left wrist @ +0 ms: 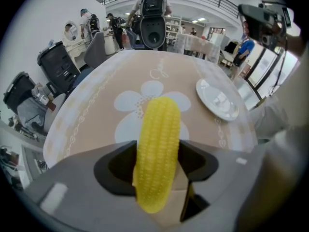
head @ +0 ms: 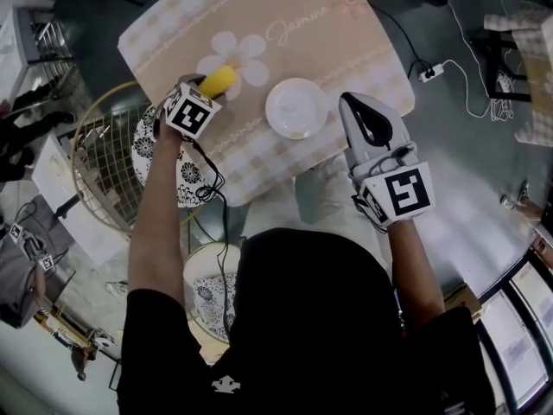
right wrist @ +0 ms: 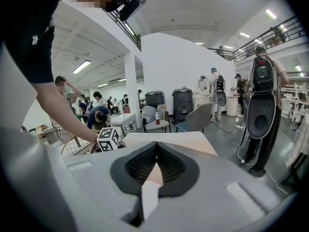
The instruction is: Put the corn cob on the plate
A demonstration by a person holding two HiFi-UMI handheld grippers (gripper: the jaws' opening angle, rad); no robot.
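The left forearm (head: pixel 160 206) reaches forward from the shoulder with its wrist bent, so the left claw (left wrist: pixel 157 151) tips steeply down at the desk (head: pixel 328 33). Its jaws are clamped on the corn (left wrist: pixel 158 129), one pad against each side. The cob's far end sticks out past the jaws, away from the person. Whether the corn rests on the cloth or hangs just above it cannot be told.

The right forearm (head: pixel 410 266) is stretched forward and holds the right claw (head: pixel 356 104) at a shallow downward tilt. Its jaws are together with nothing between them. Its tip is just right of the plate (head: pixel 296 108) and apart from the rim.

The corn is left of the plate and clear of it, over a white flower print (head: pixel 232 59). Bare cloth lies between the corn and the plate. The plate sits close to the desk's near edge, about midway along it, and the right claw's body crosses that edge to the plate's right. Beyond the plate the desk is bare cloth to its far side. Left of the plate, past the desk's edge, stands a wire rack (head: pixel 104 158). To the right, off the desk, a power strip (head: pixel 429 72) and its cord lie on the floor.
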